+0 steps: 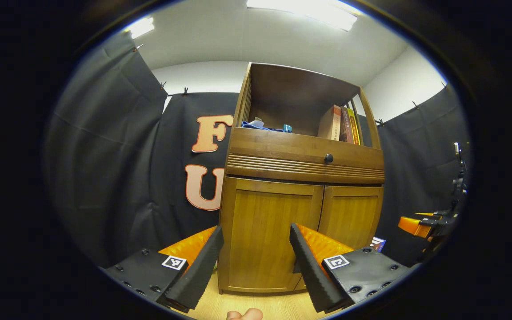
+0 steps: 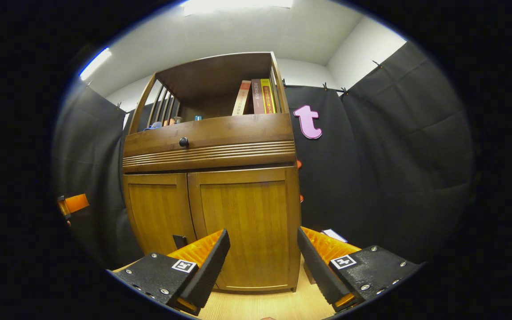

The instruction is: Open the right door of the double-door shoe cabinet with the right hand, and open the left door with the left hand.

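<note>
A wooden shoe cabinet (image 1: 302, 166) stands on the floor with both lower doors closed. In the left gripper view its left door (image 1: 267, 231) lies straight ahead and the right door (image 1: 351, 215) beside it. My left gripper (image 1: 256, 240) is open, a short way in front of the left door, touching nothing. In the right gripper view the right door (image 2: 247, 222) faces me and the left door (image 2: 160, 213) sits further left. My right gripper (image 2: 262, 242) is open too, short of the right door. Each view catches the other gripper far off at the edge (image 1: 420, 224) (image 2: 71, 204).
Above the doors runs a drawer with a dark round knob (image 1: 328, 158) (image 2: 184, 142). The open shelf on top holds books (image 1: 342, 124) (image 2: 256, 98) and blue items (image 1: 265, 126). Black cloth walls close in on both sides. Light wood floor (image 2: 256, 304) lies below.
</note>
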A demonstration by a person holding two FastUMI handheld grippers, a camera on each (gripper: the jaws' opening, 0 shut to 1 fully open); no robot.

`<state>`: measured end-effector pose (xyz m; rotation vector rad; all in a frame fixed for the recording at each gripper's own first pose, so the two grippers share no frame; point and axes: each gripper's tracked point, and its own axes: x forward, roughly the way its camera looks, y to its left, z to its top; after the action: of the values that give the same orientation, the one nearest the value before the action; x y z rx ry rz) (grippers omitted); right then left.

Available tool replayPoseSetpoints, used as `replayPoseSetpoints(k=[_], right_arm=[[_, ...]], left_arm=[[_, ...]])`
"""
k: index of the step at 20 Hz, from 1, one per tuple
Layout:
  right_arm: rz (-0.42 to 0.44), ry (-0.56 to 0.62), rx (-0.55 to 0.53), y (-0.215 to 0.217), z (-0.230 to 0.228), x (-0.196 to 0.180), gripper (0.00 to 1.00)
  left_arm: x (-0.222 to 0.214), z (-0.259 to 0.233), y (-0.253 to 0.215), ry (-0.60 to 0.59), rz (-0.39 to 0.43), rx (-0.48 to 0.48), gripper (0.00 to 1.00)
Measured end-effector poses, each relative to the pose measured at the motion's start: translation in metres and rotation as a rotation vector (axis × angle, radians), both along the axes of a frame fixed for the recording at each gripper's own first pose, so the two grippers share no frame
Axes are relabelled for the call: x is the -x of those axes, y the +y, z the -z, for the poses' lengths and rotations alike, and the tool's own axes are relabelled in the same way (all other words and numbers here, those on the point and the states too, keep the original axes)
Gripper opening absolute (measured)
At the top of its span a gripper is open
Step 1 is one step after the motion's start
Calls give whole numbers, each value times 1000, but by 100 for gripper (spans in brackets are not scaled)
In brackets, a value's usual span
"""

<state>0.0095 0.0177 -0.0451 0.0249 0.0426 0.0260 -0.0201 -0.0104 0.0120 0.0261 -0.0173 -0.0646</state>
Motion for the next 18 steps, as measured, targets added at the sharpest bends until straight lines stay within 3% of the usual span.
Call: replayPoseSetpoints(k=[17, 18], right_arm=[[-101, 103, 39, 67, 103, -61, 94], [-103, 109, 39, 71, 110, -64, 100]], left_arm=[[-24, 12, 12, -4, -35, -52, 95], [-25, 14, 13, 1, -35, -56, 96]])
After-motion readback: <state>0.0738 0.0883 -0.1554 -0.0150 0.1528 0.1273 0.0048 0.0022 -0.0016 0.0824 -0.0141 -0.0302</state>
